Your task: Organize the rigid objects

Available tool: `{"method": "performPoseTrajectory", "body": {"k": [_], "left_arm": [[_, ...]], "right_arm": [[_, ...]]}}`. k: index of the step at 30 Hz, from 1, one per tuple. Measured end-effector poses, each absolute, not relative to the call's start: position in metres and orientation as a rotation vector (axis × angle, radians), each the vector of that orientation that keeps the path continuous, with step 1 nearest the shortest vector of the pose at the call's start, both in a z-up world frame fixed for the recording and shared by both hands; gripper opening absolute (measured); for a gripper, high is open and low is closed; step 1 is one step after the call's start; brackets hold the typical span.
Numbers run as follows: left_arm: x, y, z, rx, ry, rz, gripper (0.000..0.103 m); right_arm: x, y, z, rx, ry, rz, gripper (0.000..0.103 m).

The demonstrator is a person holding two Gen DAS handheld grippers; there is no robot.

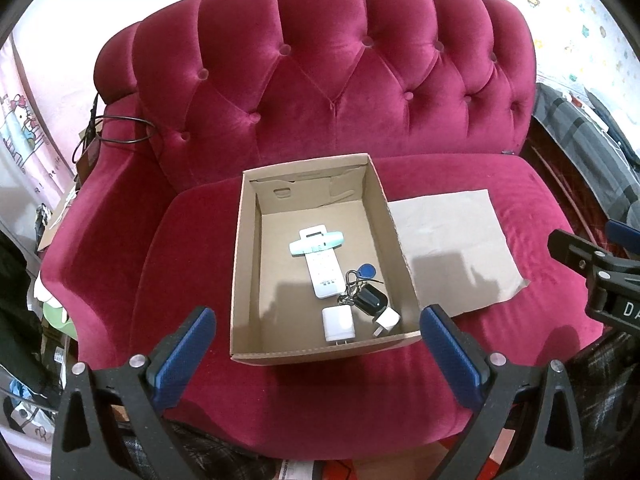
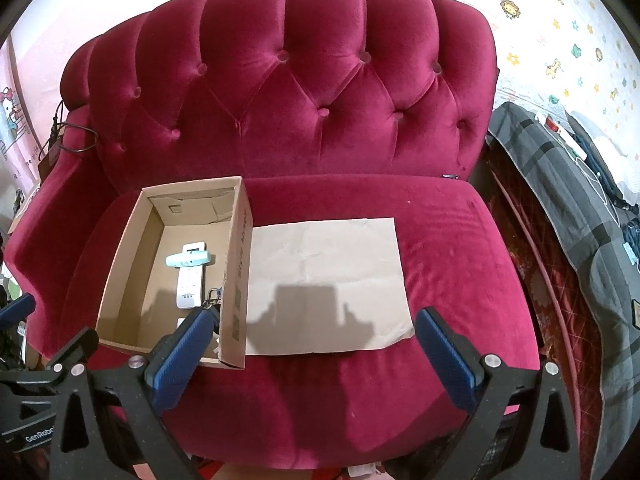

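Observation:
An open cardboard box sits on the red sofa seat. Inside lie a white remote, a mint-green device across its top, a key bunch with a blue fob and black fob, and two white chargers. My left gripper hangs open in front of the box's near wall, empty. My right gripper stands open and empty over the near edge of a flat cardboard sheet to the right of the box.
The tufted red velvet sofa fills both views. A black cable lies on its left arm. A grey plaid blanket lies to the right, with clutter on the floor to the left.

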State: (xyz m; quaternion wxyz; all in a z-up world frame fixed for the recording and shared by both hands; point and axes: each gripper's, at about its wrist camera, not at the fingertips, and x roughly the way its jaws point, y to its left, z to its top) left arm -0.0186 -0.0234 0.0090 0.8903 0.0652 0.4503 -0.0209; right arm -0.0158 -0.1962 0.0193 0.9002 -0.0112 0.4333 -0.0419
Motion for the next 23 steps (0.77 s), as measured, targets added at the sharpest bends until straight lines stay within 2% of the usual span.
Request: {"method": "performPoseTrajectory", "body": {"k": [23], "left_arm": [[-0.011,-0.0268,0.0039,0.128,0.948,-0.057,0.103]], "right_arm": [[-0.0057,-0.199,0.0102,-0.008,0.907,-0.064,0.103]]}}
